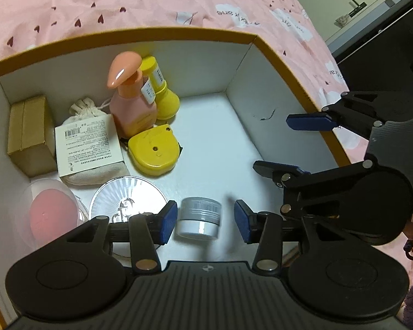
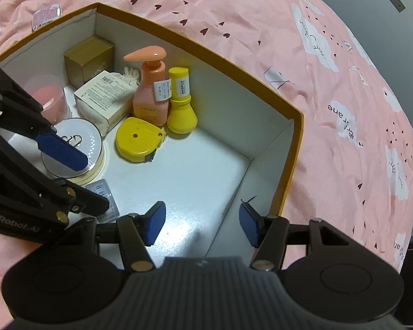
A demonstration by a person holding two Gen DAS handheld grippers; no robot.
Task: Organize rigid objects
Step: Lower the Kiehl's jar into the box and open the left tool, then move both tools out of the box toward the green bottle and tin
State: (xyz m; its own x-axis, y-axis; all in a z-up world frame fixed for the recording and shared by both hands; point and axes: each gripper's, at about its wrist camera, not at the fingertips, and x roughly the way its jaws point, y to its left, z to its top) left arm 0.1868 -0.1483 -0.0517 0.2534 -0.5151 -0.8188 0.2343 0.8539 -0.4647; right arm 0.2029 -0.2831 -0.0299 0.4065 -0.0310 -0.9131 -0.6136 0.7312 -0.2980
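So the box (image 1: 264, 44) sat on the bed's pink cover (image 1: 151, 2), and nearly everything was packed along its left side. Far left was a brown carton (image 1: 30, 134) and a pink sponge in a clear case (image 1: 51, 216), then a cloth pouch (image 1: 85, 111) under a white labelled box (image 1: 89, 144), and a round silver compact (image 1: 128, 195). Behind those stood a pink pump bottle (image 1: 130, 104) touching a yellow bottle (image 1: 163, 93), with a yellow tape measure (image 1: 154, 151) lying flat just in front.

The small grey-lidded jar (image 1: 199, 218) sat on the box floor right between the pads of the left claw (image 1: 205, 221). That claw was partly open with a gap on both sides, so nothing was gripped. The jar looked stiff, light and kind of slick, probably plastic though I couldn't tell for sure. I'd take it across the ribbed lid, since the compact crowds its left.

Over to the right, the right claw (image 2: 202, 224) hung half open and empty over bare floor near the box wall.
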